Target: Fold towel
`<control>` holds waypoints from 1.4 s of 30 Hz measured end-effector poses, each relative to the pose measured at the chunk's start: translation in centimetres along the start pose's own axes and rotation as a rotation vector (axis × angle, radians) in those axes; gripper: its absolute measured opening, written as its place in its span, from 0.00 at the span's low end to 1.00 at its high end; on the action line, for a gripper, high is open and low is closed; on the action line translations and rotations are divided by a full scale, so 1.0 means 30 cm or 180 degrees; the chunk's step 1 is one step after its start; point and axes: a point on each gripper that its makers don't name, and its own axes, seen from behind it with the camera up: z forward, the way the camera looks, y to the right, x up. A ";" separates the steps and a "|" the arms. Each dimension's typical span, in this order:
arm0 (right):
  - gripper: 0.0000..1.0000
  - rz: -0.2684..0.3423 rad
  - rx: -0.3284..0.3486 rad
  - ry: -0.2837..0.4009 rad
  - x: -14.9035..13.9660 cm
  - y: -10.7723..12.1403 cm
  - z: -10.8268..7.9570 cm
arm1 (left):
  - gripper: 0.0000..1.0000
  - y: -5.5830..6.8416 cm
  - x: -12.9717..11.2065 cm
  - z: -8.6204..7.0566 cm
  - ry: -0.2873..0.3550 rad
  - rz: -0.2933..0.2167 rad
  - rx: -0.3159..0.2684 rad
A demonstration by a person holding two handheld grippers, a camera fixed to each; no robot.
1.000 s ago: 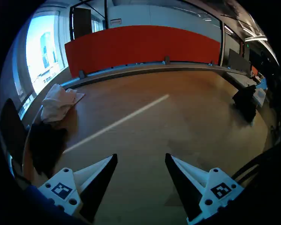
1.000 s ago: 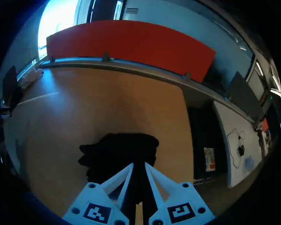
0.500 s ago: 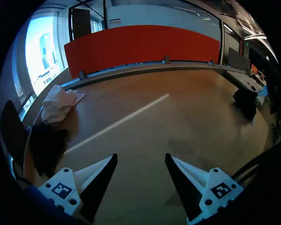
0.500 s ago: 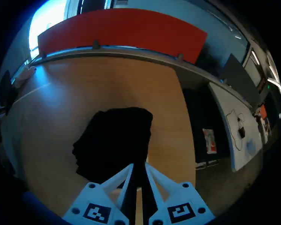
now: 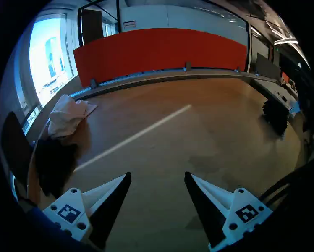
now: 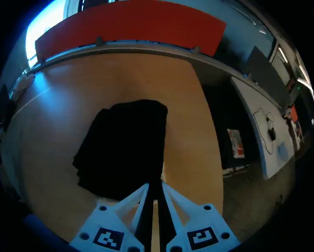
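1. fingers [image 6: 129, 206] of the right gripper [image 6: 155, 187] are drawn together, clamped on the near edge of the black towel [image 6: 123, 147].
2. from the tips the towel spreads toward the far side over the wooden table [image 6: 64, 109], one dark sheet with a squarish far end. whether it lies flat on the wood or hangs just above it, i cannot tell.
3. right of the table, past its edge, the floor [image 6: 220, 126] is dark, and farther right stands a white desk [image 6: 262, 138].
4. on the left gripper [image 5: 157, 174] the fingers [image 5: 111, 197] stand wide apart, with nothing between them but bare wood.
5. in the left gripper view a white line [image 5: 136, 136] runs slantwise across the table, from near left to far right.
6. at the far left lies a crumpled white cloth [image 5: 66, 115]; just nearer than it sits a dark cloth [image 5: 52, 166], and the two look to be touching.
7. at the far right edge of the table is a dark heap [image 5: 276, 117], too small to tell what it is.
8. along the far side runs a red panel [image 5: 161, 48], with a bright window [image 5: 48, 63] to its left.
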 end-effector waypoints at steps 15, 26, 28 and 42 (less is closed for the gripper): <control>0.05 0.0068 -0.0097 -0.0104 -0.039 0.001 0.045 | 0.94 0.002 -0.014 -0.015 -0.0001 -0.0015 0.0013; 0.12 0.0095 -0.0164 -0.0063 -0.049 0.010 0.034 | 0.94 -0.007 -0.015 -0.022 0.0003 -0.0016 0.0021; 0.17 0.0087 -0.0192 -0.0066 -0.056 0.015 0.030 | 0.94 -0.009 -0.014 -0.022 0.0004 -0.0016 0.0023; 0.90 0.0156 -0.0215 0.0022 -0.079 0.001 0.003 | 0.94 -0.010 -0.009 -0.032 0.0039 -0.0018 0.0014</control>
